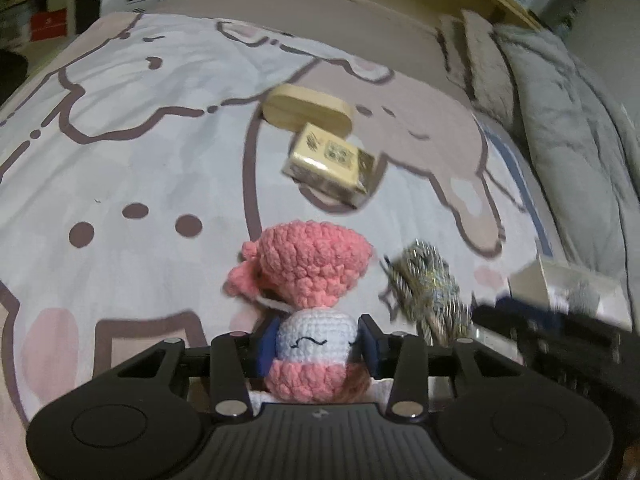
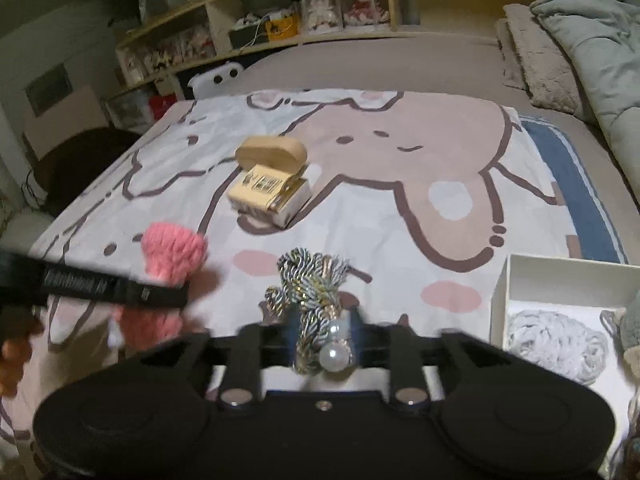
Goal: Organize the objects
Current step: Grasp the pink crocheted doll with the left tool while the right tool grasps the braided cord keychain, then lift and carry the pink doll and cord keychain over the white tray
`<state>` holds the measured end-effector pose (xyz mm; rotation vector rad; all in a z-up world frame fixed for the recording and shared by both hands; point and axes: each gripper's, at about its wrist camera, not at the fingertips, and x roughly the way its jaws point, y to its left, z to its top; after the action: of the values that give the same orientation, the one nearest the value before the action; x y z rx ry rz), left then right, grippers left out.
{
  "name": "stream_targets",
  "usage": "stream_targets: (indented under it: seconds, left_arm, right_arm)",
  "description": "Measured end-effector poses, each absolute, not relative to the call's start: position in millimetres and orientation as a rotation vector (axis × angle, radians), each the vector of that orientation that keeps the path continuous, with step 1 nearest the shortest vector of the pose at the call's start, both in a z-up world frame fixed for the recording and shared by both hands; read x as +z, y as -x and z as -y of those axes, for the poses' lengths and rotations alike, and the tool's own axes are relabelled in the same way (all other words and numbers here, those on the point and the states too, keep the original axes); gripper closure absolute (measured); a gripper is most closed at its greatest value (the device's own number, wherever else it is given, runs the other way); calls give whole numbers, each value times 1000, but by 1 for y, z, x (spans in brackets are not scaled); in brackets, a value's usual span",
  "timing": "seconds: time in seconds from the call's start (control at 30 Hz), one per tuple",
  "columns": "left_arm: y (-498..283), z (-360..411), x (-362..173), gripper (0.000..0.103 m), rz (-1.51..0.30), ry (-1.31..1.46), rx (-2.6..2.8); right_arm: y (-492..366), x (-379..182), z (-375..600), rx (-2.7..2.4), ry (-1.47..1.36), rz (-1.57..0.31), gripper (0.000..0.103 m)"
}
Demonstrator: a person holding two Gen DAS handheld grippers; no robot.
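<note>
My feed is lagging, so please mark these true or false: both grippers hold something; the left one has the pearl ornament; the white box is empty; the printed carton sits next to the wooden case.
1. Both grippers hold something. True: the left gripper is shut on the pink crochet doll, and the right gripper on the braided pearl ornament.
2. The left gripper has the pearl ornament. False: it has the doll.
3. The white box is empty. False: a grey yarn bundle lies in it.
4. The printed carton sits next to the wooden case. True.

Two close wrist views, shared blanket [image 1: 120,100].
</note>
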<state>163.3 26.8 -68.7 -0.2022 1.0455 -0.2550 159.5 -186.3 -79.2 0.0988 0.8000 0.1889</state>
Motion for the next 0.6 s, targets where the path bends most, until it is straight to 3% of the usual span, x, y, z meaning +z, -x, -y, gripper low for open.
stream_targets:
  seconds: [0.1, 0.6]
  left_arm:
    - [-158, -23, -73, 60, -1073, 165, -265]
    - [-180, -8, -95, 59, -1097, 217, -238]
  right_arm:
    - [-166, -85, 179, 218, -57, -794, 59]
    - [-186, -122, 164, 260, 14, -851, 62]
